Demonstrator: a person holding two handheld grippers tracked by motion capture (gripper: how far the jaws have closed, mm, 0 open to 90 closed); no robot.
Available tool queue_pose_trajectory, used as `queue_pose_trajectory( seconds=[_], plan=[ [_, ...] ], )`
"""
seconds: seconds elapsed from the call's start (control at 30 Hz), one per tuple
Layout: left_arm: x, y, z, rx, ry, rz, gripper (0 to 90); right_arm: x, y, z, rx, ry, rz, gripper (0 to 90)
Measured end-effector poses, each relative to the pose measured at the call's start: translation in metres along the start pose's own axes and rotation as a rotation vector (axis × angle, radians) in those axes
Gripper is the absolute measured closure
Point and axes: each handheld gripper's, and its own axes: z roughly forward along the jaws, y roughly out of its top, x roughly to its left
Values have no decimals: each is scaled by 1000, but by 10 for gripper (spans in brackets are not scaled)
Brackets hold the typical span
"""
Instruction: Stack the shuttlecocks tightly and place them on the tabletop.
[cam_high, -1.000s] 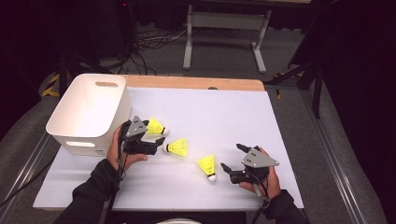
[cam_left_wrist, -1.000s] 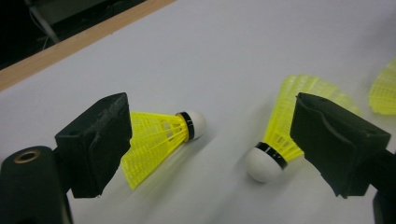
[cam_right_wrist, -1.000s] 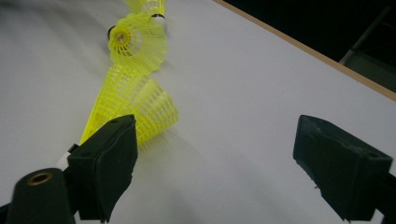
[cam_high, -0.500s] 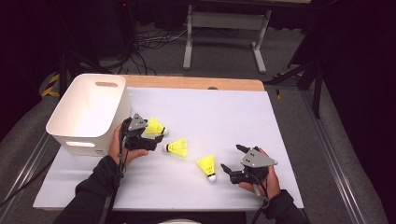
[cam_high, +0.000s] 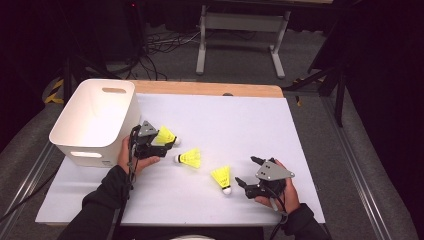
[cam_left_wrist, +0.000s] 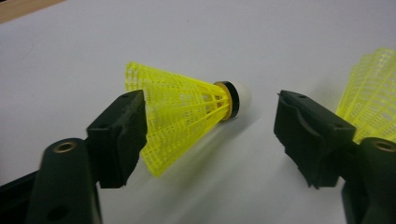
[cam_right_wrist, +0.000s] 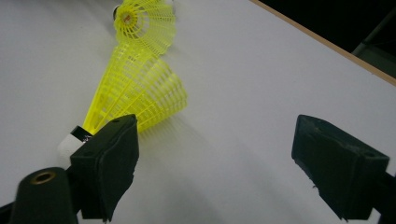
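The left gripper (cam_high: 167, 142) sits near the table's left edge, just beside the white plastic bin (cam_high: 95, 117), with a yellow shuttlecock (cam_left_wrist: 187, 109) lying between its jaws. The jaws have just been closing; one pad touches the mesh skirt, the other stands clear of the cork, so nothing is clamped yet. The likely trouble is the light shuttlecock skidding or rolling sideways as one pad pushes it before the other arrives, or the soft skirt crushing and springing out of the grip.

A second shuttlecock (cam_high: 189, 158) lies near the table's middle and a third (cam_high: 222, 178) nearer the front edge, just beside the right gripper (cam_high: 247, 172), whose jaws stand wide open and hold nothing; a careless sweep could knock it away.

The table (cam_high: 240, 120) has a smooth white top with a wooden strip along its far edge. Beyond it the room is dark, with grey floor, cables and a metal stand.
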Motion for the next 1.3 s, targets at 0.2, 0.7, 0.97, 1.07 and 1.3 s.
queue_pose_trajectory(
  seconds=[0.2, 0.7, 0.97, 1.07, 1.3],
  plan=[
    [-2, 3, -4, -28, 0, 7, 540, 0, 0, 0, 0, 3, -4, 157],
    [-14, 18, -15, -46, 32, 107, 894, 0, 0, 0, 4, 10, -3, 161],
    [-14, 21, -27, -30, 76, 137, 892, -1, -1, -1, 1, 12, 2, 160],
    [-12, 21, -24, -16, 80, 140, 893, -1, -1, -1, 4, 15, 4, 160],
    [-11, 21, -25, 10, 95, 150, 893, -2, -2, 0, 14, 16, 7, 158]
  ],
)
